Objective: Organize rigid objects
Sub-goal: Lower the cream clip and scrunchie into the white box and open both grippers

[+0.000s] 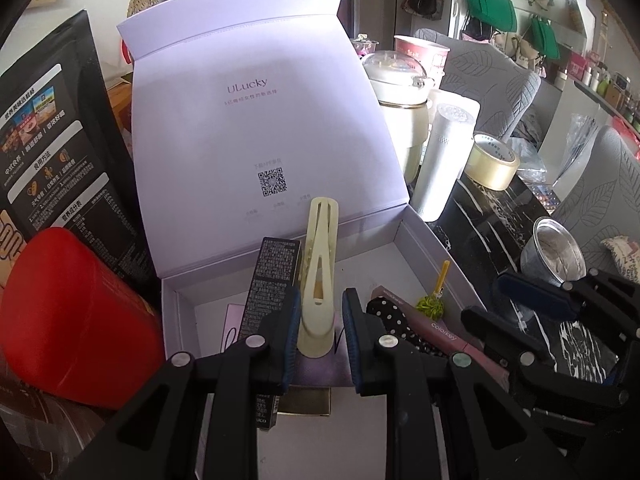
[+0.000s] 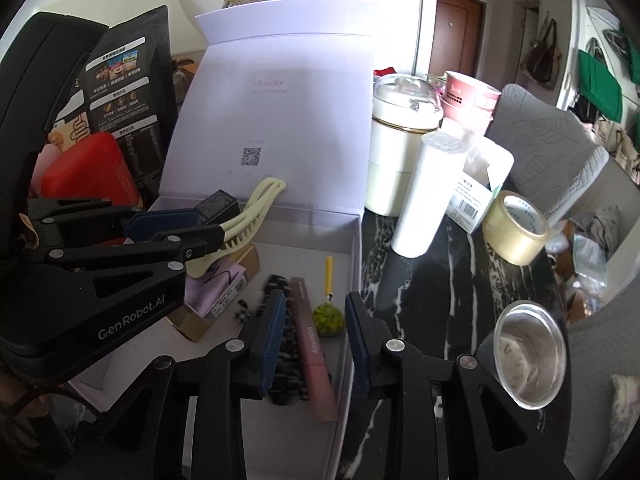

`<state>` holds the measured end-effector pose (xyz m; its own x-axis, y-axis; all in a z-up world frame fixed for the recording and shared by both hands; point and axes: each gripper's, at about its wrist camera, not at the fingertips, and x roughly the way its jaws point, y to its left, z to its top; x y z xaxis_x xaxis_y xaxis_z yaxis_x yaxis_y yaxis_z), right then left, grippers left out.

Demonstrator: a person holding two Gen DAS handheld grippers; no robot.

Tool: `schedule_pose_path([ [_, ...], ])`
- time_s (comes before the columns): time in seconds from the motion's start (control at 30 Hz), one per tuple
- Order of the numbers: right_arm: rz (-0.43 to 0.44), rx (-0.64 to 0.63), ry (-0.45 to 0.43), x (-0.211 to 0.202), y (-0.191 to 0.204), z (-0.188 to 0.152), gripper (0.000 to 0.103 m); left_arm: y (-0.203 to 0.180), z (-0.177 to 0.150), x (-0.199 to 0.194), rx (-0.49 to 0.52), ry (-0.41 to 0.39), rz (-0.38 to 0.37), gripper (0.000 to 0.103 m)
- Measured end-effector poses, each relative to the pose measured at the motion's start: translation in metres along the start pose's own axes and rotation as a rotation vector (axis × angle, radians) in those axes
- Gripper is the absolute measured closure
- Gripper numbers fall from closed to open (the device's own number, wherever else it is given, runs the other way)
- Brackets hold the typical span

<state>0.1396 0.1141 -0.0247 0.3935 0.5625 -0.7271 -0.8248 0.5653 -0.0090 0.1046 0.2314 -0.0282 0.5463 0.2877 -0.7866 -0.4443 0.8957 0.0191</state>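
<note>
Hair clip (image 1: 318, 276) clamped in our left gripper (image 1: 320, 336); our right gripper (image 2: 316, 336) parted above pink tube (image 2: 314, 354), gripping nothing.

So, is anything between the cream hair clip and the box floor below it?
Partly. The left gripper holds the cream hair clip over the lilac box, above a pale purple card and a black carton. The floor further right looks bare.

tape roll (image 1: 493, 161), steel cup (image 2: 529, 361) — white tumbler (image 2: 428, 196)
</note>
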Motion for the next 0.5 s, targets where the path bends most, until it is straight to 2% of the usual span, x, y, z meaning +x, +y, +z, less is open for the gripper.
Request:
schedule_pose_path([
  [0.07,-0.015,0.001,0.001,-0.002,-0.002,0.0,0.072,0.0,0.0,-0.001,-0.004,0.003,0.006,0.082],
  [0.17,-0.018,0.002,-0.003,-0.005,-0.005,0.0,0.065,-0.002,0.0,-0.006,-0.004,0.003,0.004,0.082],
  [0.33,-0.033,0.006,-0.007,-0.012,-0.011,0.0,0.065,-0.006,0.001,-0.016,0.006,-0.011,0.007,0.082],
  [0.5,-0.057,0.013,-0.021,-0.021,-0.015,0.001,0.065,-0.009,0.001,-0.028,0.006,-0.03,0.044,0.082],
])
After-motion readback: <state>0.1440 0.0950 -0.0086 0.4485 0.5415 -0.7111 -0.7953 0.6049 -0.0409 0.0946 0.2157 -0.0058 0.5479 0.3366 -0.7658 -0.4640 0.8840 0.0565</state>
